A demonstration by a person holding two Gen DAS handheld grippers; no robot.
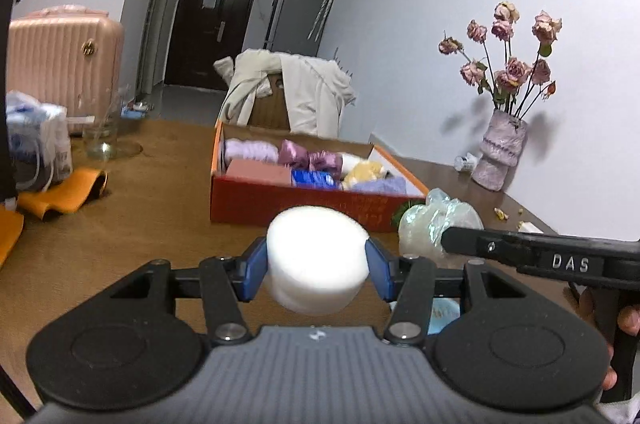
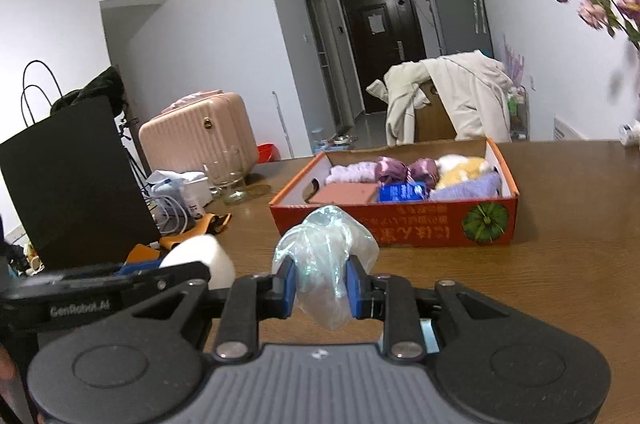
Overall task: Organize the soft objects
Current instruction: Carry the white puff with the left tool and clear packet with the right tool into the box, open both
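The brown wooden table point(image 2: 560, 264) carries an orange cardboard box point(image 2: 400, 224) near its middle. To the left stand a glass jar point(image 1: 102, 139), a white plastic bag point(image 1: 36, 147) and orange cloth pieces point(image 1: 64, 193). A lilac vase point(image 1: 500, 153) stands by the wall.

**Right gripper clamped a crumpled plastic bag before the red box**

The right gripper point(image 2: 320, 286) pinched a crumpled clear plastic bag point(image 2: 325, 256) between its blue pads point(image 2: 287, 286). Beyond it on the wooden table point(image 2: 560, 272) sat the red box point(image 2: 400, 224), holding purple, blue, pink and yellow soft items. At near left, the left gripper point(image 2: 132, 274) held a white foam cylinder point(image 2: 204, 256).
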